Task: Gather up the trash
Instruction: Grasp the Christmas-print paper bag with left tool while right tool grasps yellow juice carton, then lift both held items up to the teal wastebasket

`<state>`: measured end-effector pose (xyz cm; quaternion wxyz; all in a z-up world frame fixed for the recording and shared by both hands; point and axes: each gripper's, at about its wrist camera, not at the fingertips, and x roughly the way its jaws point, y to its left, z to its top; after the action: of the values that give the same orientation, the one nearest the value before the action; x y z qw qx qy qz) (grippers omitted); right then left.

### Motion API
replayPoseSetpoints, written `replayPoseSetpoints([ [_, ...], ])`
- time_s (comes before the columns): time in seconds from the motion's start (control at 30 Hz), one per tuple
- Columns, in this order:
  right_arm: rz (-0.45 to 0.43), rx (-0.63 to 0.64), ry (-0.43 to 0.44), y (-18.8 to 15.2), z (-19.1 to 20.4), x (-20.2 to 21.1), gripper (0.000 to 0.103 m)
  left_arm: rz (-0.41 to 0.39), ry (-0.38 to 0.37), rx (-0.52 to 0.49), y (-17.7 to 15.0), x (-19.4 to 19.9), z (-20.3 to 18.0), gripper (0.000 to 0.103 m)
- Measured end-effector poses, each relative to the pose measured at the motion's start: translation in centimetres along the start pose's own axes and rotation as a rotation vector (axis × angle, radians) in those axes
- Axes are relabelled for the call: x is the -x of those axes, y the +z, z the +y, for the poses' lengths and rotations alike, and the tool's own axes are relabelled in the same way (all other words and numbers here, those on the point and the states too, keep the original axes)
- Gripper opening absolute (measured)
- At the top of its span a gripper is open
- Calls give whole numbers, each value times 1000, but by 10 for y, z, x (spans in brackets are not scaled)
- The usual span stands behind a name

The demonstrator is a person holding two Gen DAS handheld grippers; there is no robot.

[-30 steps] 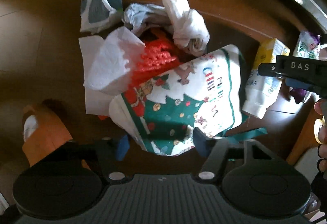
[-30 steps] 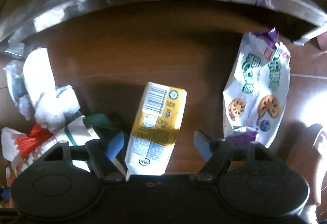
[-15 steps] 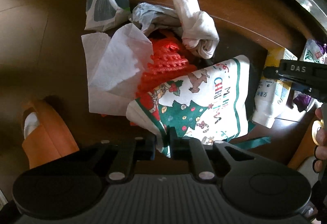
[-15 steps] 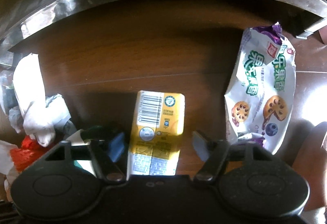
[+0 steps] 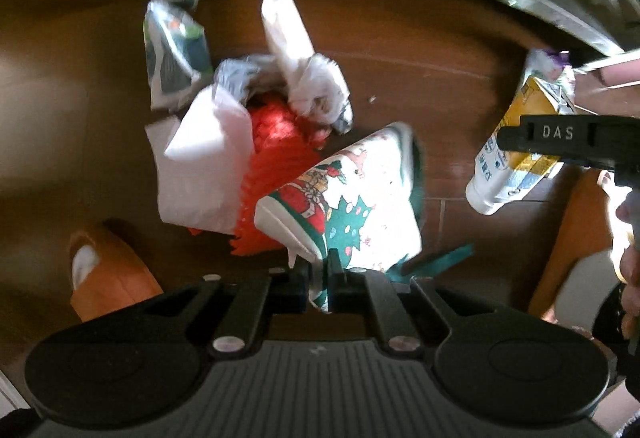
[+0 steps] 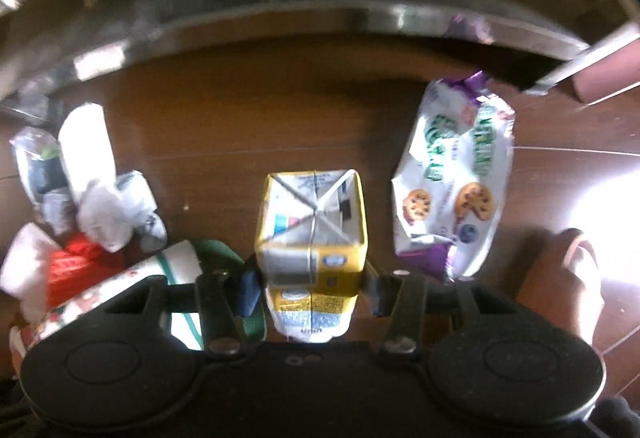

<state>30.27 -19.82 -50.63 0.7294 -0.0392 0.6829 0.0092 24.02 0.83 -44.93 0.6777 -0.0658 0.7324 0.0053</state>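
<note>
My left gripper (image 5: 319,278) is shut on the near edge of a white Christmas-print bag (image 5: 360,206) with green trim and holds it lifted off the brown floor. My right gripper (image 6: 310,288) is shut on a yellow and white drink carton (image 6: 312,234), lifted with its flat end facing the camera; the carton also shows in the left wrist view (image 5: 516,154). Behind the bag lie a red net (image 5: 276,166), a white tissue (image 5: 204,162), a knotted white plastic bag (image 5: 308,70) and a green-grey packet (image 5: 172,50).
A white and purple cookie wrapper (image 6: 456,178) lies on the floor right of the carton. A curved metal rim (image 6: 280,22) runs across the back. An orange slipper (image 5: 108,278) stands at the left, another foot (image 6: 560,278) at the right.
My left gripper closed on the Christmas bag and raised it. My right gripper closed on the carton and lifted it off the floor, tipping it end-on.
</note>
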Motion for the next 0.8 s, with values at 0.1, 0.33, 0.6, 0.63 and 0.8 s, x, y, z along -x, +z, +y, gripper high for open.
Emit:
replayPoseSetpoints([
  [0.1, -45, 4, 6, -5, -3, 34, 48, -52, 5, -16, -6, 27, -3, 7],
  [0.33, -199, 90, 23, -26, 5, 119, 48, -212, 22, -83, -28, 101, -13, 7],
  [0.6, -407, 206, 49, -64, 9, 222, 48, -423, 59, -164, -70, 187, -21, 7],
  [0.63, -435, 228, 51, -68, 9, 235, 48, -447, 66, -162, -73, 198, -19, 7],
  [0.8, -571, 341, 41, -87, 16, 298, 48, -589, 72, -156, -88, 256, -19, 6],
])
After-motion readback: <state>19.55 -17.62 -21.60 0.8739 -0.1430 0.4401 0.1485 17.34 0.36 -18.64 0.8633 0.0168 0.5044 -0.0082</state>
